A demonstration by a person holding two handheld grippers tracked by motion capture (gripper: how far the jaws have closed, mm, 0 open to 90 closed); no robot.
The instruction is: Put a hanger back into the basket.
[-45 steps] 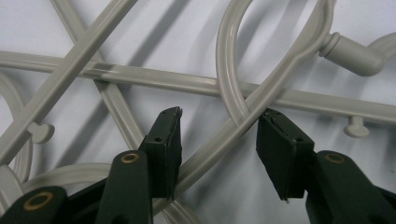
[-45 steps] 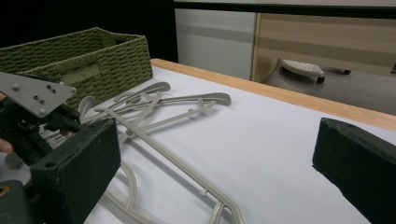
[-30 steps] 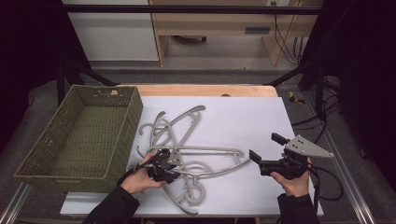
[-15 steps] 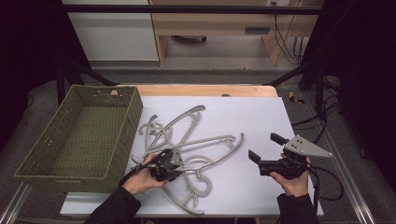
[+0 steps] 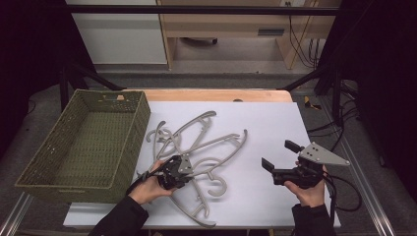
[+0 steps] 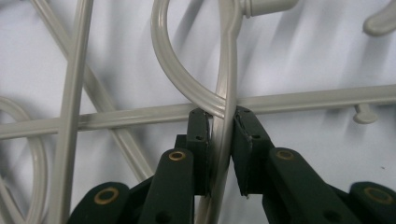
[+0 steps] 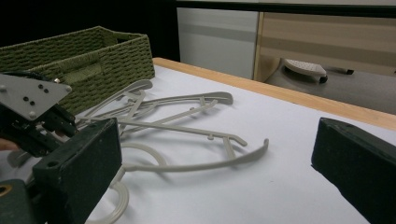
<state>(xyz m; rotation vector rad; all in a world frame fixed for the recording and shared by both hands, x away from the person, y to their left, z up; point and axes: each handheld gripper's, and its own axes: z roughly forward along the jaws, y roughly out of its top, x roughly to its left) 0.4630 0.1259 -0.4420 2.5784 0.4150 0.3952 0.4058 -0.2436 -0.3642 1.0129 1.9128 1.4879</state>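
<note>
Hanger: grey plastic hanger, in the tangled pile on the white table beside the wicker basket.
Handling: likely light, stiff, smooth; may snag its neighbours.
Hold: neck below the hook.
Left tongs: clamped on that neck.
Right tongs: wide apart, holding nothing.

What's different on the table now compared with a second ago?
The left hand-held gripper, shut on a hanger, has dragged that hanger toward the basket, so its far arm swung left and up. The right hand-held gripper stayed open and still; the basket is unmoved.
</note>
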